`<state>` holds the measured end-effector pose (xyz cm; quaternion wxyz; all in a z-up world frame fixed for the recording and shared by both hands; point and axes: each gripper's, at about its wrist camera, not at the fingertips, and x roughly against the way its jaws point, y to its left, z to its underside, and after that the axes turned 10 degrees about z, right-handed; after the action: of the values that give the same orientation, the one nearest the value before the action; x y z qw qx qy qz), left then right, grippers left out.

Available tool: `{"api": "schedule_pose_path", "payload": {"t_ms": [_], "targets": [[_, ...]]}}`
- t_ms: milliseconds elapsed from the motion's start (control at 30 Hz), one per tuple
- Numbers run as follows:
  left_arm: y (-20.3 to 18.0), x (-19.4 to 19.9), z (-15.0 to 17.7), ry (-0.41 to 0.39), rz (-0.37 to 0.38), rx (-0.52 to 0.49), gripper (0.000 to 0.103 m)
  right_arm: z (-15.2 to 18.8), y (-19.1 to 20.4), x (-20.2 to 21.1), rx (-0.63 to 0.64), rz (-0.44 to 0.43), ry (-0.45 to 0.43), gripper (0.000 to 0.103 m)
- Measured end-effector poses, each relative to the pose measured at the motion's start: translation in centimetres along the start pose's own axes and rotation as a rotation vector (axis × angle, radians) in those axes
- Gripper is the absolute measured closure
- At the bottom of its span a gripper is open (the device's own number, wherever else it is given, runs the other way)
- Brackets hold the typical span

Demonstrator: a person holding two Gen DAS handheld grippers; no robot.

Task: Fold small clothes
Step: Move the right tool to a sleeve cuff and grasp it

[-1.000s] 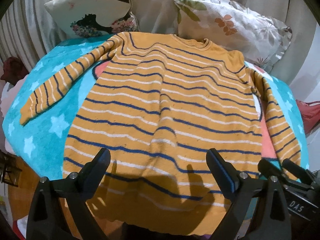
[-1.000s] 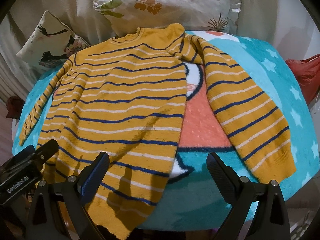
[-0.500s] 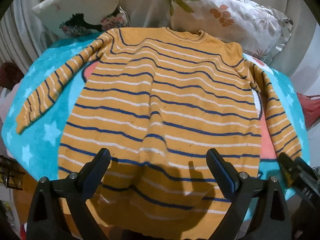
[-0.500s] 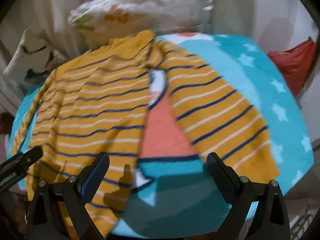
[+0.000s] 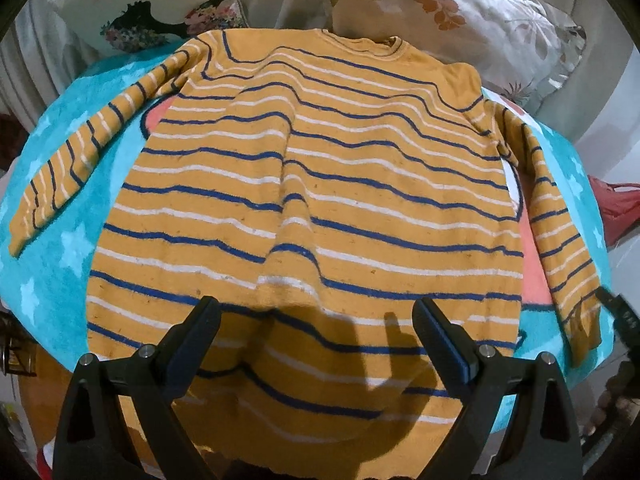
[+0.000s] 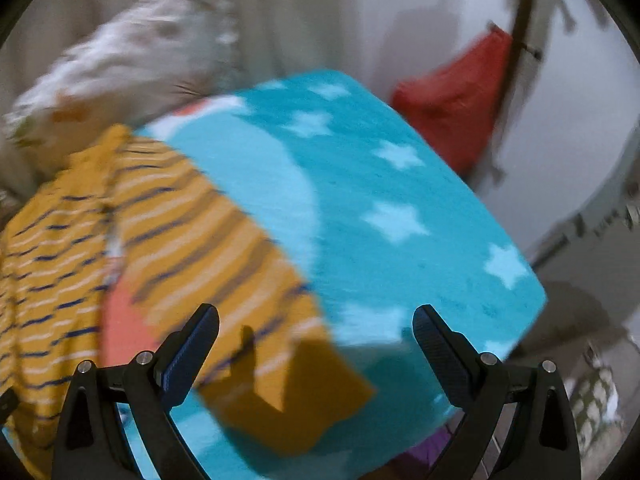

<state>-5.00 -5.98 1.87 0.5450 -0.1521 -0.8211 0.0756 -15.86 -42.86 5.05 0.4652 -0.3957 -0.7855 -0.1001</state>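
A mustard striped sweater (image 5: 304, 208) lies spread flat on a turquoise star-print blanket (image 6: 400, 200), its sleeves angled out to either side. Two patterned pillows (image 5: 460, 28) lean against a pale wall at the far edge. The left gripper (image 5: 316, 344) hangs above the near hem, fingers wide apart, holding nothing. The right gripper (image 6: 316, 348), equally spread and empty, faces the right sleeve cuff; this view is blurred, and a red bag (image 6: 452, 104) seems to hang beyond.

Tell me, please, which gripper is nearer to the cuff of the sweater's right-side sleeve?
Right. The right gripper hangs open just above that sleeve cuff at the blanket's corner. The left gripper is open over the sweater's hem, off to the cuff's left.
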Motion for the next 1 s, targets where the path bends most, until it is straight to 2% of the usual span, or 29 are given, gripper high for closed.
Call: {"api": "schedule_pose_path", "payload": {"t_ms": [67,133,233,267,300,333,367,400,433,533,700,767,833,900,933,1000], "targets": [[0.1,-0.2,0.0,0.004,0.001,0.004,0.007,0.2,-0.9,-2.0,-0.031,0.001,0.064,0.003],[0.1,-0.3,-0.1,0.006,-0.001,0.002,0.007,0.7,-1.3,-3.2,-0.051,-0.041,0.112,0.005],[-0.2,-0.4,-0.1,0.003,-0.002,-0.01,0.007,1.2,-0.9,-3.7,-0.051,-0.102,0.134,0.019],[-0.2,-0.4,-0.2,0.001,-0.004,-0.014,0.007,1.2,-0.6,-3.4,-0.038,-0.114,0.116,0.036],[-0.3,-0.4,-0.2,0.0,-0.005,-0.02,0.007,1.2,-0.3,-3.2,-0.022,-0.129,0.108,0.062],[-0.5,-0.4,-0.2,-0.001,-0.005,-0.024,0.007,1.1,-0.1,-3.0,-0.001,-0.145,0.104,0.072],[-0.6,-0.4,-0.2,-0.002,-0.005,-0.028,0.007,0.8,0.1,-2.7,0.013,-0.17,0.097,0.089],[-0.6,-0.4,-0.2,-0.003,-0.006,-0.031,0.007,0.6,0.0,-2.5,0.012,-0.195,0.098,0.091],[-0.7,-0.4,-0.3,-0.005,-0.006,-0.033,0.007,0.2,-0.3,-2.4,0.004,-0.203,0.098,0.092],[-0.7,-0.4,-0.3,-0.006,-0.006,-0.033,0.007,-1.8,-1.9,-2.4,-0.016,-0.112,0.059,0.093],[-0.6,-0.4,0.0,0.0,-0.007,-0.025,0.007,-5.4,-5.2,-3.4,-0.043,0.131,0.002,0.091],[-0.7,-0.3,0.2,-0.001,-0.012,-0.032,0.007,-6.7,-5.9,-4.0,-0.057,0.18,0.02,0.081],[-0.6,-0.2,0.6,-0.002,-0.018,-0.038,0.007,-7.3,-6.5,-3.7,-0.093,0.16,0.017,0.071],[-0.4,-0.2,0.8,-0.001,-0.026,-0.039,0.007,-7.3,-6.7,-2.6,-0.113,0.14,-0.02,0.046],[-0.3,-0.1,1.0,0.0,-0.03,-0.038,0.007,-7.3,-6.5,-1.9,-0.114,0.14,-0.042,0.042],[0.1,0.1,1.4,-0.002,-0.039,-0.035,0.007,-7.1,-6.1,-1.0,-0.108,0.125,-0.066,0.04]]}}
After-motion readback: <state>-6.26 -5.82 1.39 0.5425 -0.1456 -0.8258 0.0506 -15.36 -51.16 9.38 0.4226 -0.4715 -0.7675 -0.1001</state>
